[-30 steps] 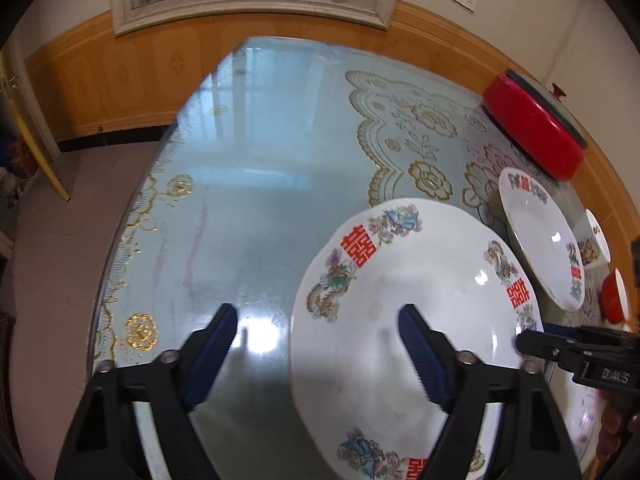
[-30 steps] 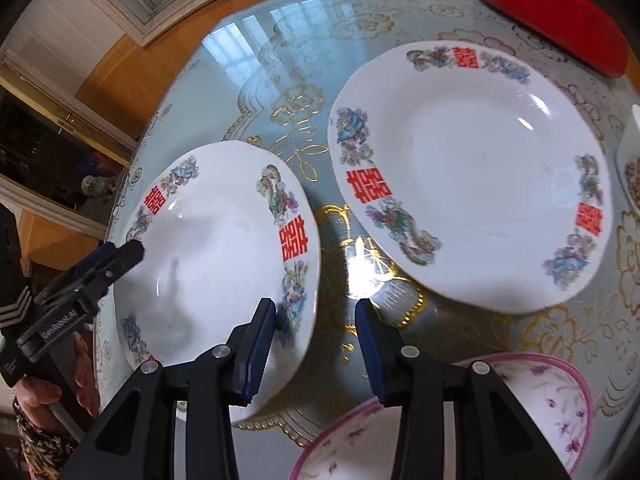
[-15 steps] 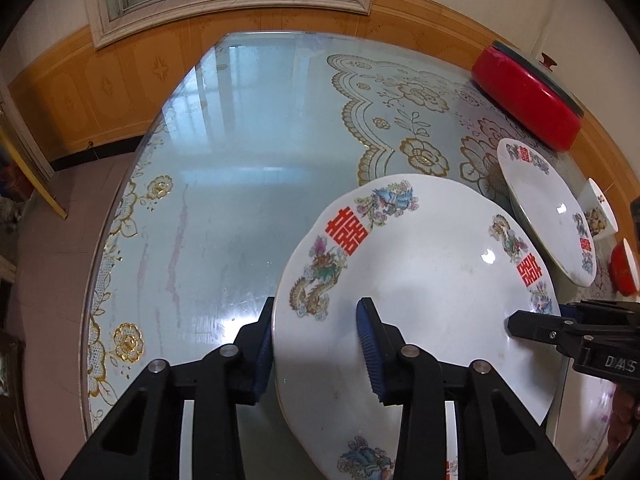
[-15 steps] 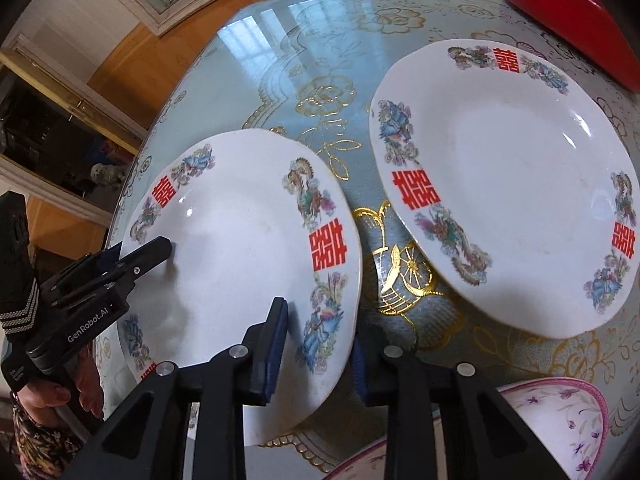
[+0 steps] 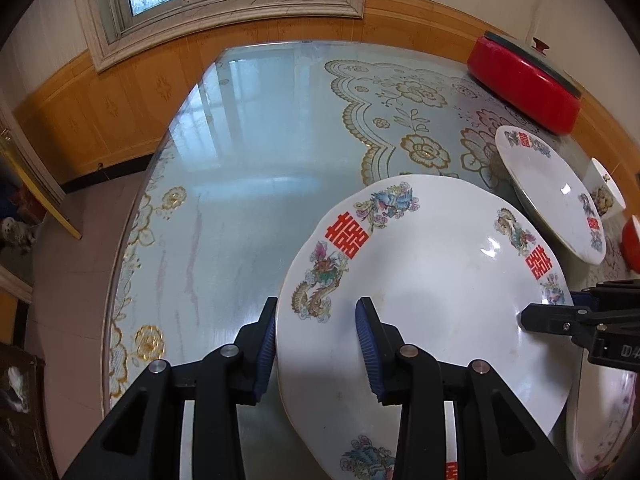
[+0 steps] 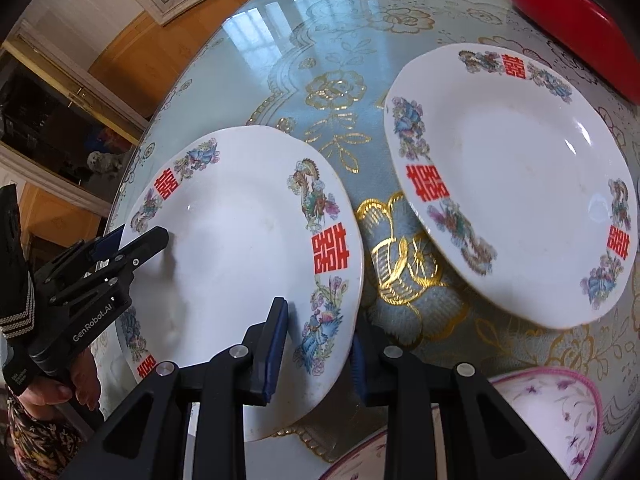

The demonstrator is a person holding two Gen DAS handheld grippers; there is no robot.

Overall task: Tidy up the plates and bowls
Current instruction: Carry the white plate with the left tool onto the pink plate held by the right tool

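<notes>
Near plate (image 5: 432, 312): white, with red double-happiness marks and dragon-and-phoenix prints, at the near side of the glass-topped table (image 5: 256, 168) — its left edge looks raised off the glass, though I cannot be sure the far edge is clear too.
Left gripper (image 5: 316, 340): narrowed onto the plate's left rim, one blue pad under the edge and one on the upper face.
Right gripper (image 6: 316, 344): pinching the opposite rim the same way, one pad on top, the other tucked beneath.
Second plate (image 6: 512, 184): same pattern, lying just beyond the held one, with a strip of gold-flowered cloth between them.
Purple-flowered bowl (image 6: 548, 412): close under the right gripper, partly hidden.
Red lidded pot (image 5: 524, 80): at the far edge, well apart from the work.
Likely step: carrying the near plate over to stack on its twin, I'd guess.
Slip risk: glazed rim, small pads — if one hand lifts faster, the plate could tilt and slide out.
Chip risk: set down crooked, its edge might knock the second plate's rim.
Bowl risk: swinging the right side low could clip the bowl.
Glass risk: a dropped plate would land on the glass top.
</notes>
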